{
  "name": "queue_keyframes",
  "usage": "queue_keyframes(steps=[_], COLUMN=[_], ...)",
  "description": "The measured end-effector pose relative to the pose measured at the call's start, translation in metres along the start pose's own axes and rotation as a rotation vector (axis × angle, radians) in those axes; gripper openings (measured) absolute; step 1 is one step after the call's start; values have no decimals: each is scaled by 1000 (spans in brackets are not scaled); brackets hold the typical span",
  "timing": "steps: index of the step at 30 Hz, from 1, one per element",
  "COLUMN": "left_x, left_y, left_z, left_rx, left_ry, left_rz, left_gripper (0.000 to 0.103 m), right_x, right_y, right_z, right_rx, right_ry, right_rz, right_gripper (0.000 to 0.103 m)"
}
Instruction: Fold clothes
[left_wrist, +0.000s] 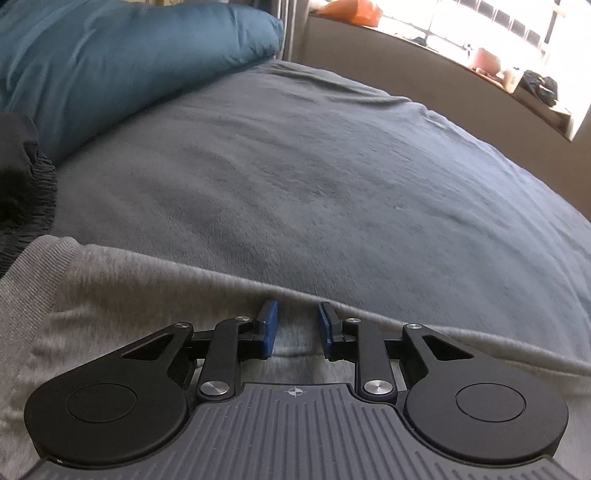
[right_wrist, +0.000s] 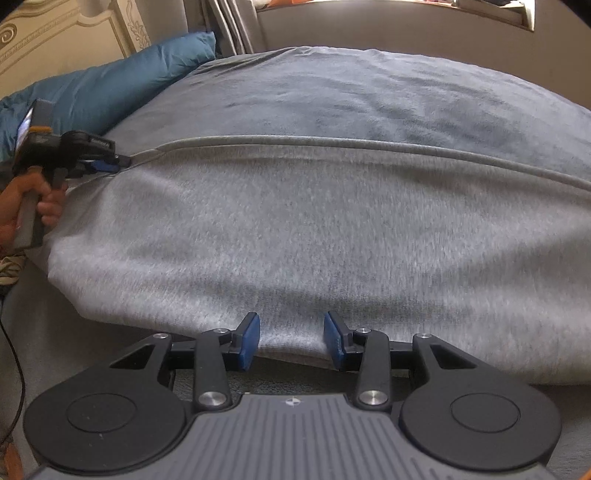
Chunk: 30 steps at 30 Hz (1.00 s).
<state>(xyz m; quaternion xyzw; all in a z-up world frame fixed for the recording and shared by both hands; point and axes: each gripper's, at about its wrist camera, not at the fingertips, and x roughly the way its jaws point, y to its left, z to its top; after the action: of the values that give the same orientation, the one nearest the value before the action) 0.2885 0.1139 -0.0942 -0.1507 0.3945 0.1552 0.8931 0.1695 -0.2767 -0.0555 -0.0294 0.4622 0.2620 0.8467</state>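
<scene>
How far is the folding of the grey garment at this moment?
Done: the grey garment lies spread on the bed cover. In hand: the left gripper pinches its far edge; the right gripper straddles the near edge, whether it grips is unclear. Left: no fold shows yet.

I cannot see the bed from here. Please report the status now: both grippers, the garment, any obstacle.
Left gripper at far edge of grey knit garment, grip unclear. Right gripper at near edge, fabric between pads. No obstacle; black clothing aside.
</scene>
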Motion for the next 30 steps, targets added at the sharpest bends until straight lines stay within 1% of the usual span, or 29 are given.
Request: queue_keyframes(steps=[2, 4, 5, 6, 8, 11, 13, 15, 16, 18, 19, 21, 24, 26, 27, 29, 30], left_x=[-1, -6, -11, -17, -30, -56, -77, -102, -114, -135, -141, -149, -147, -143, -142, -140, -139], left_y=[-3, -2, -1, 1, 5, 4, -6, -22, -31, -49, -58, -75, -95, -106, -110, -113, -113], left_z=[-1, 0, 0, 1, 4, 6, 3, -8, -15, -36, -47, -72, -103, -121, -129, -139, -141], left_rx=[26, 28, 20, 5, -25, -34, 1, 56, 88, 156, 180, 226, 294, 348, 375, 418, 422], left_ry=[-13, -38, -54, -75, -118, -162, -169, -156, -148, -121, -100, -46, 7, 42, 56, 74, 84], left_rz=[13, 20, 22, 23, 28, 29, -5, -56, -86, -154, -185, -246, -283, -282, -274, -249, -245], left_gripper=[25, 26, 26, 30, 32, 34, 35, 41, 43, 50, 50, 50, 50, 50, 50, 50, 50], right_x=[0, 0, 0, 0, 1, 0, -1, -5, -9, -20, -26, -35, -43, -43, -44, -48, -55], right_y=[0, 0, 0, 0, 0, -2, -4, -5, -6, -7, -9, -21, -56, -88, -100, -123, -132], right_z=[-1, -2, -2, -2, -1, -1, -1, -1, -1, 0, 1, 5, 10, 6, -2, -21, -33], right_rx=[-4, -7, -7, -8, -5, 8, 25, 57, 66, 76, 74, 76, 105, 129, 141, 167, 193], right_ry=[-3, -5, -5, -4, -4, -7, -13, -27, -44, -84, -108, -142, -173, -170, -160, -137, -143], right_rz=[-1, -2, -2, -1, 1, 9, 13, 19, 19, 18, 6, -43, -146, -257, -301, -380, -386], right_gripper=[41, 41, 41, 41, 41, 41, 42, 42, 42, 42, 42, 42, 42, 42, 42, 41, 41])
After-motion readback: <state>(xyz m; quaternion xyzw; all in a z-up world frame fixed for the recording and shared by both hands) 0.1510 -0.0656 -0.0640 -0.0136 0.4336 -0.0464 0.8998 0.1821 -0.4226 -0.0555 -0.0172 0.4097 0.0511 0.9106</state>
